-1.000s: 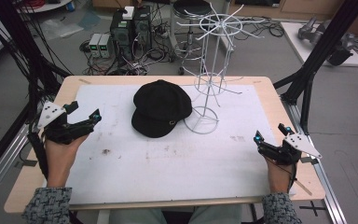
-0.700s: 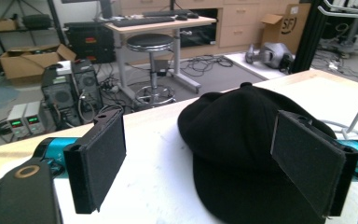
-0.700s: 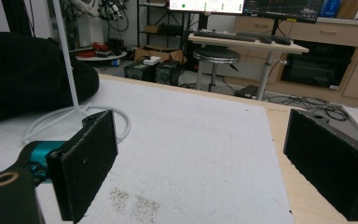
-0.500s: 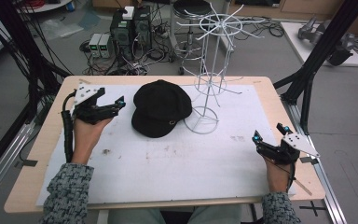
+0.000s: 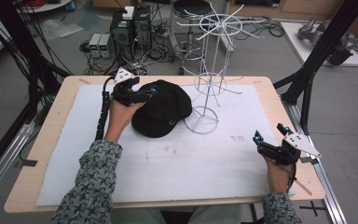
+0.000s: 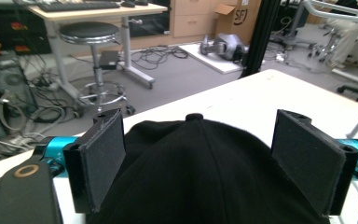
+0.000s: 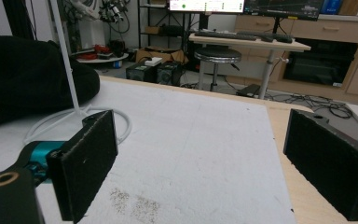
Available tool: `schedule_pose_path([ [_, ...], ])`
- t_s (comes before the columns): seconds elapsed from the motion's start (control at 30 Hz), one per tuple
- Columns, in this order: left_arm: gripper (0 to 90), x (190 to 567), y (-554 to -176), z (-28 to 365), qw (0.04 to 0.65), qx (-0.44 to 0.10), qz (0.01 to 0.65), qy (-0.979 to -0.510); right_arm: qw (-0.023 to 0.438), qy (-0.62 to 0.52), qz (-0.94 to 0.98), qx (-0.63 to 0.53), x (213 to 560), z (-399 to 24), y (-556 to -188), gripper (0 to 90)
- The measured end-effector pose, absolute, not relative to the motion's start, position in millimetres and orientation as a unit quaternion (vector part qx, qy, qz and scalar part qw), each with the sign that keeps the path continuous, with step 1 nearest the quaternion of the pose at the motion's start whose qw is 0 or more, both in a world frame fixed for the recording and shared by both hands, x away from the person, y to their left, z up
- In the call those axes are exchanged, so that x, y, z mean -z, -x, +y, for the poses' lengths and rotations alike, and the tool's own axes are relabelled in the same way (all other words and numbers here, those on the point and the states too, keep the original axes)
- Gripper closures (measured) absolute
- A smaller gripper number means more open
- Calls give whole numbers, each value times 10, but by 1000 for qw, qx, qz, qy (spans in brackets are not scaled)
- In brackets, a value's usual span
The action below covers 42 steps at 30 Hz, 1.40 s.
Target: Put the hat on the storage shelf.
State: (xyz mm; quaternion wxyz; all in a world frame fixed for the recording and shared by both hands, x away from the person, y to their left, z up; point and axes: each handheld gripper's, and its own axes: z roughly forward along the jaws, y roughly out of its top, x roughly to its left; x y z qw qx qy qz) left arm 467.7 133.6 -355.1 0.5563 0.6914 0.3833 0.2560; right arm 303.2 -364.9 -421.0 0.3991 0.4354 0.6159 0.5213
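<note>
Both tongs gape: our right gripper (image 5: 270, 139) idles near the table's (image 5: 51, 154) near right corner, our left gripper (image 6: 200, 163) straddles the black cap (image 5: 161, 109) mid-table. We judge a deeper reach before closing, clear of the wire rack (image 5: 212, 70) beyond.

The near half of the white mat (image 5: 168, 172) lies bare, open room between the two arms. Toward the far middle, the black cap (image 5: 163, 109) blocks the way, with the left gripper (image 5: 142, 93) over its far-left edge, jaws spread either side of the crown. Just right of the cap stands the white wire rack (image 5: 209, 70), its ring base touching the cap's brim and its arms reaching overhead. The right gripper (image 5: 270, 140) sits near the right edge, jaws wide, bare mat before it.
</note>
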Motion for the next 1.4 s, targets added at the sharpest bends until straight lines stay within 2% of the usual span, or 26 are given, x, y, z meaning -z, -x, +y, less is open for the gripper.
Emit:
schedule_pose_path([
  [0.2,175,3678,-4891,1208,539,-253,394,-701,397,-436,616,-522,4220,-3658,-3027,89],
  [0.5,199,3851,-4979,1110,489,-250,391,-739,398,-438,613,-523,4225,-3699,-3010,89],
  [0.6,258,3891,-4986,1090,468,-250,387,-754,398,-438,614,-522,4225,-3692,-3010,89],
  [0.67,340,3911,-4991,1081,458,-248,382,-763,398,-437,614,-523,4225,-3687,-3011,89],
  [0.7,389,3921,-4992,1076,455,-245,380,-767,398,-437,616,-521,4225,-3682,-3013,89],
  [0.77,567,3930,-4989,1075,453,-233,369,-777,399,-437,616,-521,4226,-3681,-3015,89],
  [0.9,786,3911,-4973,1061,457,-226,365,-779,398,-438,615,-521,4228,-3689,-3018,89],
  [0.93,816,3895,-4965,1060,461,-226,365,-777,399,-436,616,-521,4229,-3694,-3021,89],
  [1.07,848,3829,-4936,1078,476,-230,354,-771,397,-439,615,-521,4229,-3698,-3020,89],
  [1.4,856,3589,-4829,1179,534,-236,330,-742,396,-439,617,-520,4232,-3690,-3030,89],
])
